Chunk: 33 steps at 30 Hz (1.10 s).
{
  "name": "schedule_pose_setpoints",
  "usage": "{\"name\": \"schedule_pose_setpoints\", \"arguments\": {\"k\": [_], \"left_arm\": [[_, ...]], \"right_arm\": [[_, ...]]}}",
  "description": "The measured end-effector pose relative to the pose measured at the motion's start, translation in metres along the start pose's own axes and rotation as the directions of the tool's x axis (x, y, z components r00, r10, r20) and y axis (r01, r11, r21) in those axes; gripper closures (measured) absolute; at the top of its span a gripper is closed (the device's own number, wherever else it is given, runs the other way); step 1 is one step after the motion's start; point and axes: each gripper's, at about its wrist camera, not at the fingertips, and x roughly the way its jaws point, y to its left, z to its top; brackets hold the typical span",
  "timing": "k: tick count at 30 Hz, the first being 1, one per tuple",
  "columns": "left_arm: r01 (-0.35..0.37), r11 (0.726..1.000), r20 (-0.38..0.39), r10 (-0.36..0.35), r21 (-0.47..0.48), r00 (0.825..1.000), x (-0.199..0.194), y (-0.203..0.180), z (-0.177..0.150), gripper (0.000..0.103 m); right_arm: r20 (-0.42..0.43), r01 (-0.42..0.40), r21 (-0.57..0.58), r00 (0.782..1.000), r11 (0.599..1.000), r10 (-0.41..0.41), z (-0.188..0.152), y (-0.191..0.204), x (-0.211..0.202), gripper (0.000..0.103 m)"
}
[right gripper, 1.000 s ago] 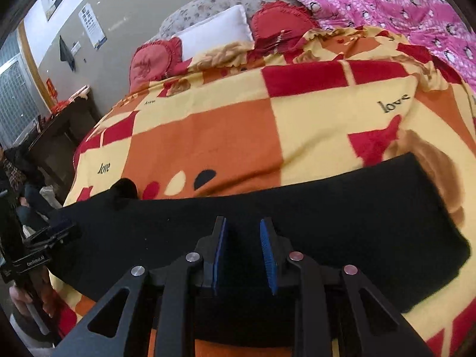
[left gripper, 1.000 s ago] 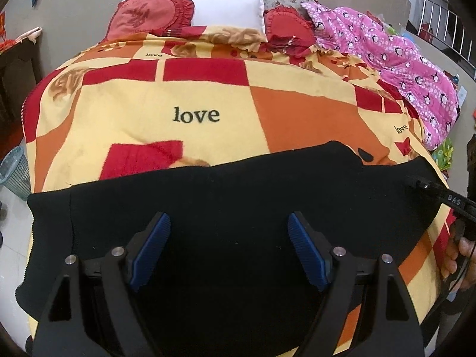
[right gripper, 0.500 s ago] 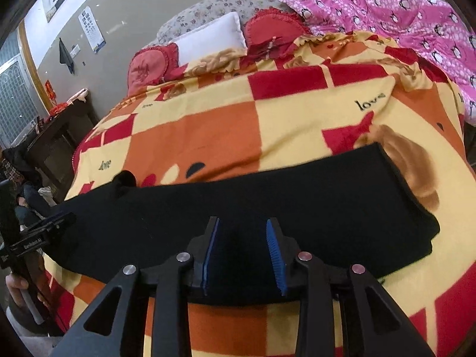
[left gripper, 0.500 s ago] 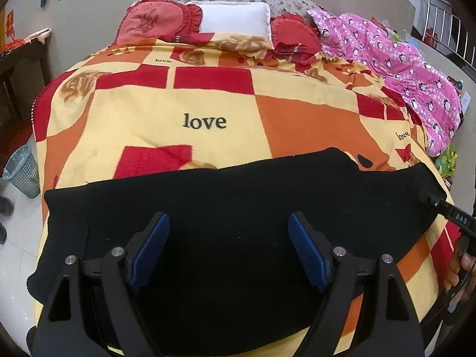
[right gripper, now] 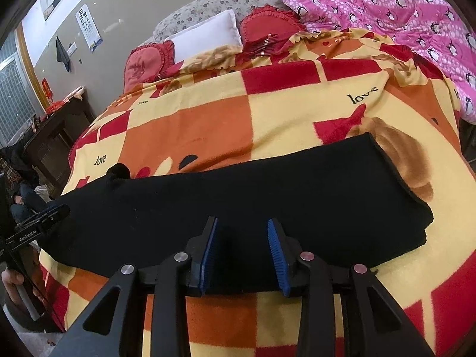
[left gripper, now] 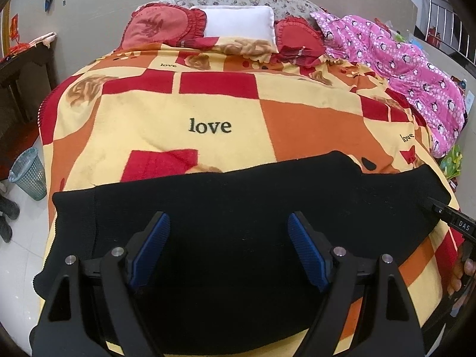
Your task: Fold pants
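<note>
Black pants (left gripper: 238, 208) lie flat across the near end of the bed, folded lengthwise into a long band; they also show in the right wrist view (right gripper: 253, 190). My left gripper (left gripper: 229, 235) is wide open and empty above the pants' left half. My right gripper (right gripper: 242, 238) is partly open and empty, above the near edge of the pants' right half. The right gripper's tip shows at the right edge of the left wrist view (left gripper: 455, 223), and the left gripper shows at the left of the right wrist view (right gripper: 38, 223).
The bed is covered by a yellow, orange and red "love" blanket (left gripper: 208, 125). Red and white pillows (left gripper: 238, 20) lie at the head. A pink penguin quilt (left gripper: 416, 74) lies on the right. A mesh waste bin (left gripper: 28, 172) stands on the floor to the left, beside a dark cabinet (left gripper: 23, 68).
Both grippers have drawn back and up from the pants. The right gripper's jaws have opened wider. The pants have not moved.
</note>
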Motion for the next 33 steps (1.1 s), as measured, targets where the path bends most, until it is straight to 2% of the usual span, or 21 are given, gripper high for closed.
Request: {"name": "schedule_pose_setpoints", "arguments": {"k": [10,19,25,28,33], "left_arm": [[-0.057,0.998,0.030,0.056,0.029,0.998,-0.003,-0.003,0.003,0.021],[-0.040,0.999,0.031,0.039,0.037,0.999,-0.004,-0.009,0.004,0.021],[0.080,0.996,0.017,-0.081,0.027,0.997,-0.002,-0.029,0.013,0.020],[0.163,0.985,-0.011,-0.162,0.052,0.987,0.006,-0.053,0.018,0.020],[0.256,0.960,-0.075,-0.249,0.115,0.966,0.022,-0.099,0.028,0.020]], "right_arm": [[0.001,-0.001,0.006,1.000,1.000,0.001,-0.001,-0.001,0.000,0.067],[0.006,0.019,0.015,1.000,1.000,-0.019,-0.004,-0.009,-0.003,0.067],[0.023,0.077,0.049,0.997,0.996,-0.079,-0.007,-0.033,-0.017,0.067],[0.029,0.104,0.079,0.994,0.991,-0.107,-0.010,-0.051,-0.027,0.067],[0.052,0.138,0.146,0.988,0.980,-0.147,-0.011,-0.083,-0.046,0.066]]}}
